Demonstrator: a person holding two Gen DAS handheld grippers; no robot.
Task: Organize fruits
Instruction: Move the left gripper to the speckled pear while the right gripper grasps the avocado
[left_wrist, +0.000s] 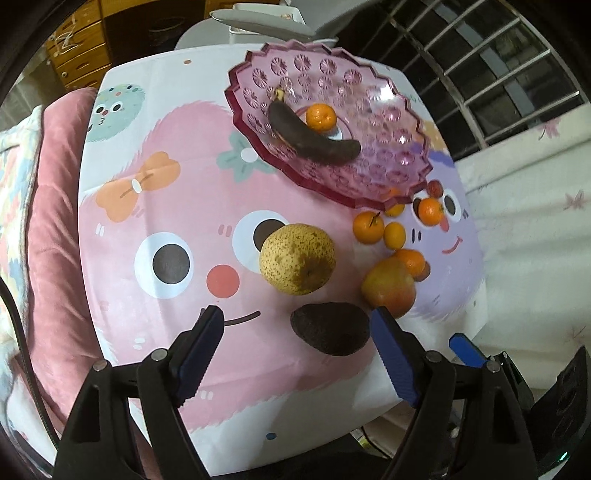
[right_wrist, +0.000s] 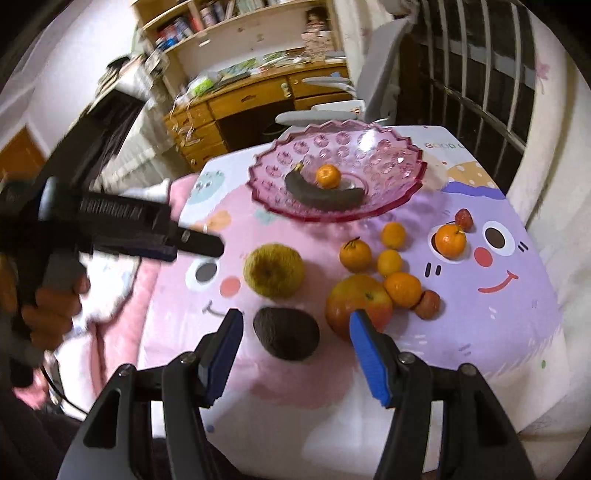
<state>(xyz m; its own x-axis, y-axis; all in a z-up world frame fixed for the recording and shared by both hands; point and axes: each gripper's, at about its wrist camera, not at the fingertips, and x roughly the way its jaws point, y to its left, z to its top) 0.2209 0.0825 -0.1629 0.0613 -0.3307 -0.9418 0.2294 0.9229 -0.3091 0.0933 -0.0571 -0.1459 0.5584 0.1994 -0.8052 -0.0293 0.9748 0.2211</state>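
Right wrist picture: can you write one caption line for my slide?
Open right gripper hovers over a dark avocado, while a banana and one orange sit in the pink bowl.

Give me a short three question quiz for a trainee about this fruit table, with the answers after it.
1. True or false: the pink bowl holds a dark banana and one orange.
2. Which fruit lies nearest the right gripper? A) pear B) avocado C) banana
3. Fill in: both grippers are ____ and hold nothing.

Key
1. True.
2. B: the avocado lies just ahead of its fingertips; the pear is further off.
3. Open. The left gripper also has bare tablecloth and the avocado between its fingers.
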